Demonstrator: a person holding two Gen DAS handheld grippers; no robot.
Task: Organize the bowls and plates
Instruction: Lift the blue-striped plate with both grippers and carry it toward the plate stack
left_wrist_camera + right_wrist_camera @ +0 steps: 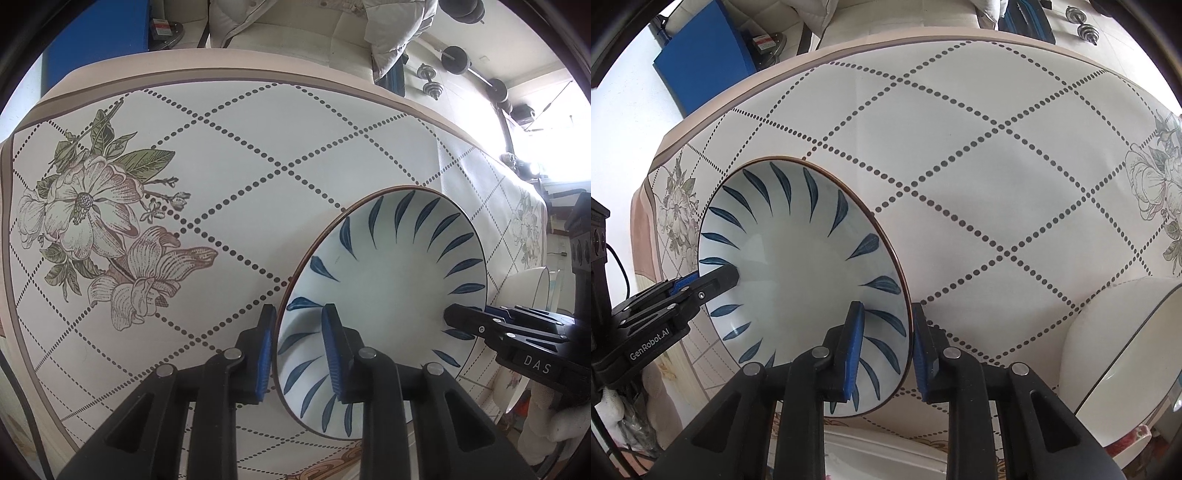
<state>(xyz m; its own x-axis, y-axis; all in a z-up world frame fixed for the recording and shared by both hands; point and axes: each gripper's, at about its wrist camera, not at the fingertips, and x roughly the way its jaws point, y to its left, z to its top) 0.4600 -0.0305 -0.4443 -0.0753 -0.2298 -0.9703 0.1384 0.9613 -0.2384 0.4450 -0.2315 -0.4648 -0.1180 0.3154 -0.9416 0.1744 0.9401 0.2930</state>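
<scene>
Both grippers straddle the rim of 1 blue-leaf bowl [384,314], from opposite sides. The left gripper [299,350] has 1 blue-padded finger outside the bowl's wall and 1 inside, the rim passing between them; the jaws are narrowed around the rim, though small gaps show beside the pads and firm contact cannot be confirmed. The right gripper [886,350] straddles the opposite rim in the same way, its jaws likewise narrowed with a slim gap showing. In each wrist view the other gripper's finger reaches over the far rim.

The bowl sits tilted over the table [960,147], which is covered by a cloth with dotted diamond lines and flower prints.

1 white bowl [1108,332] with a dark rim stands just beside the right gripper, near the table's edge.

Beyond the table are a blue panel [705,55], a pale padded seat [288,26] and several dumbbells [430,81] on the floor.
</scene>
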